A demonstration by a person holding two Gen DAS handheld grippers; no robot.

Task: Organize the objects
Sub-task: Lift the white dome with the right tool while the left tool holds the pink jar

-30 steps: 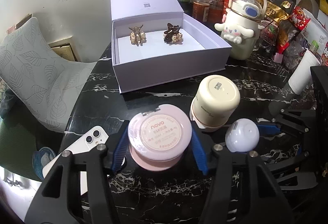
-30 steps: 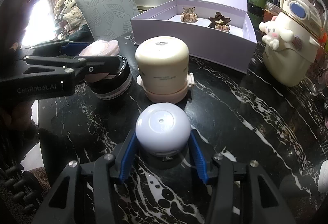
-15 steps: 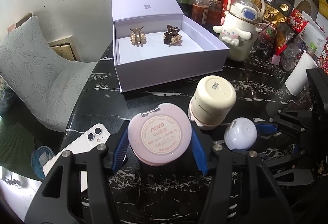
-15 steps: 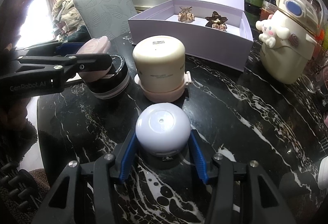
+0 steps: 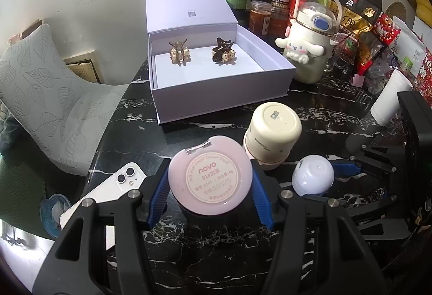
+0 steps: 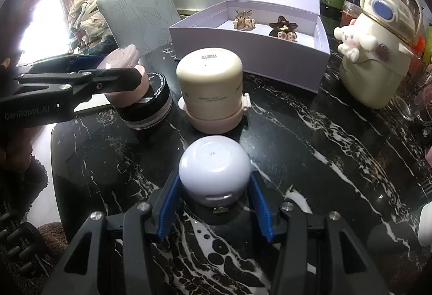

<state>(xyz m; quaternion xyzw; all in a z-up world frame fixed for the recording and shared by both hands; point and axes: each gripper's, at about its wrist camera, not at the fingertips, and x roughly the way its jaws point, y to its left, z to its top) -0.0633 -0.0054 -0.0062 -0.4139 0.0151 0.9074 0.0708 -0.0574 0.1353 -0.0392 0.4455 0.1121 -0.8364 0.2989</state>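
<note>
My left gripper (image 5: 210, 187) is shut on a round pink compact (image 5: 210, 173) with a "novo" label. In the right wrist view the pink compact (image 6: 121, 63) sits tilted in the left gripper (image 6: 113, 76), just above a black jar (image 6: 148, 108). My right gripper (image 6: 214, 187) is shut on a round lavender case (image 6: 214, 168), low over the black marble table (image 6: 324, 160). A cream jar (image 6: 210, 84) stands upside down on its pink lid between them. Behind it is an open lilac box (image 5: 216, 95) holding two hair claws (image 5: 179, 53).
A white phone (image 5: 108, 189) lies at the table's left edge, near a leaf-patterned chair (image 5: 40, 95). A cream cartoon-dog bottle (image 5: 310, 52) stands right of the box. Spice jars (image 5: 259, 17), snack bags (image 5: 378, 33) and a white cup (image 5: 388, 98) crowd the back right.
The left gripper has raised and tilted the pink compact slightly above the black jar. The right gripper and the lavender case have stayed put.
</note>
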